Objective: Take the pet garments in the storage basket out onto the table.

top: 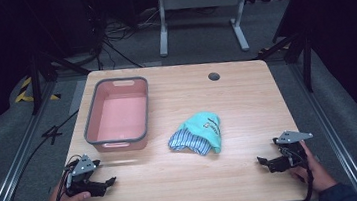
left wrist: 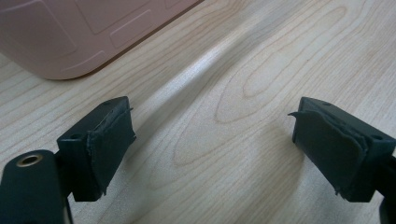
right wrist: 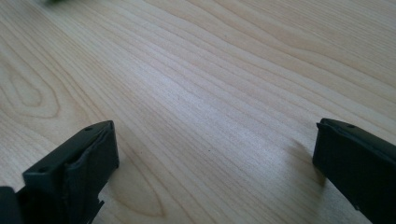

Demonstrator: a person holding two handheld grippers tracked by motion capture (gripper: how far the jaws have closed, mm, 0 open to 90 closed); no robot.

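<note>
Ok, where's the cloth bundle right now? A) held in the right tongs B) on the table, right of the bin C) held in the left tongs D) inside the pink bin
B: the cloth bundle lies on the bare table right of the bin, and both tongs are open and apart from it.

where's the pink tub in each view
High view: the pink tub sits at the table's left, ahead of the left gripper.
Left gripper view: its rounded corner fills the top left, beyond the open jaws.
Right gripper view: not in it.
Shared landmark: the wooden tabletop.
</note>
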